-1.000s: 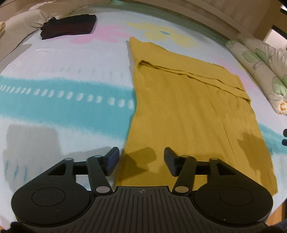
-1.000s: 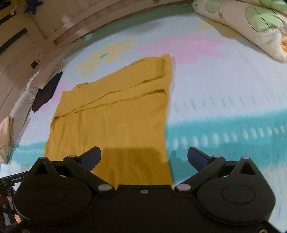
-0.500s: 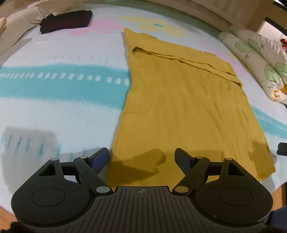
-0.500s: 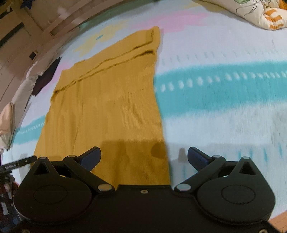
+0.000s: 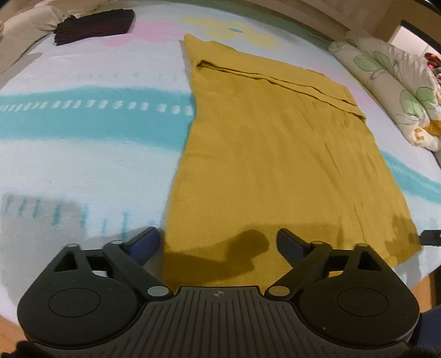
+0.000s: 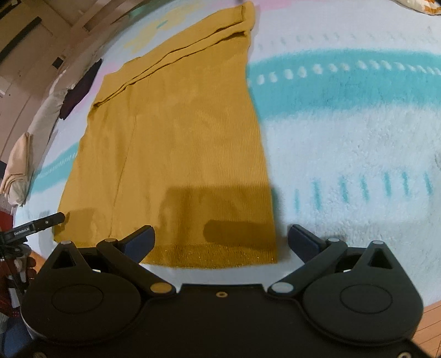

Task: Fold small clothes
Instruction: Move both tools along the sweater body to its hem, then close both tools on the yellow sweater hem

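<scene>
A folded dark garment [image 5: 93,26] lies far off at the upper left of the blanket [image 5: 82,165], well apart from the work. The mustard knit garment [image 5: 275,165] lies flat, its long axis running straight away from both claws, near hem toward them. The left gripper [image 5: 217,243] gapes wide and holds nothing, straddling the hem's left corner. The right gripper [image 6: 220,241] is equally spread and empty, over the right corner (the hem edge shows just ahead of its base). Each hand looks nearest its own corner, so lifting the hem forward seems the likely fold.
</scene>
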Demonstrator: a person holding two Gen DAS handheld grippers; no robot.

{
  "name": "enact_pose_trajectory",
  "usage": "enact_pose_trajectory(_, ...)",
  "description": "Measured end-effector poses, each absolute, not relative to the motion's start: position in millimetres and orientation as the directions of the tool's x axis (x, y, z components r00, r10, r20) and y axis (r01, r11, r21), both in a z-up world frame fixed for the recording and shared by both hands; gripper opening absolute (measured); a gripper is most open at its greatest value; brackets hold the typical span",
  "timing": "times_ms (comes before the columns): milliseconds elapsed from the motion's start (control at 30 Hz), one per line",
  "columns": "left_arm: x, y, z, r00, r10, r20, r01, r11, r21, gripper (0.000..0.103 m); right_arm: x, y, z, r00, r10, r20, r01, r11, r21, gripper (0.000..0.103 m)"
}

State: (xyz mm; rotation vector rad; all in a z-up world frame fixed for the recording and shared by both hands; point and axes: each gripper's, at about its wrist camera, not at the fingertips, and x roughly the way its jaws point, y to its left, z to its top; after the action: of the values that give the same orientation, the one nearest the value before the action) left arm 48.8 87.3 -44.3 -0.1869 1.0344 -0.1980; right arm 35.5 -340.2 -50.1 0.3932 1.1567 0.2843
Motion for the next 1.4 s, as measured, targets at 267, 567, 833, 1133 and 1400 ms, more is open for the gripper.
enact_pose_trajectory(267, 49.4, 82.2, -47.8, 0.498, -0.245, -0.832, 0.091, 0.969, -0.231, 0.102, 35.6, -344.7, -53.1, 0.396, 0.451, -0.800, -0.003, 0.872, 0.490, 0.103)
enact_pose_trajectory(567, 45.9, 89.5, -45.6, 0.507, -0.250, -0.825, 0.057, 0.965, -0.257, 0.093, 32.4, -344.6, -53.3, 0.412, 0.446, -0.794, -0.004, 0.873, 0.488, 0.103)
enact_pose_trajectory(833, 41.8, 100.5, -39.9, 0.535, -0.170, -0.827, 0.005, 0.980, -0.198, 0.033, 30.4, -340.8, -51.6, 0.407, 0.451, -0.794, -0.021, 0.874, 0.485, 0.102)
enact_pose_trajectory(1133, 41.2, 100.5, -34.6, 0.551, -0.203, -0.809, 0.030, 0.974, -0.224, 0.005, 31.1, -344.0, -52.8, 0.382, 0.466, -0.798, -0.010, 0.865, 0.501, 0.018)
enact_pose_trajectory(1400, 40.0, 108.4, -18.0, 0.635, -0.220, -0.741, -0.003, 0.958, -0.287, 0.004, 30.9, -357.8, -31.5, 0.506, 0.506, -0.698, -0.021, 0.817, 0.577, 0.015)
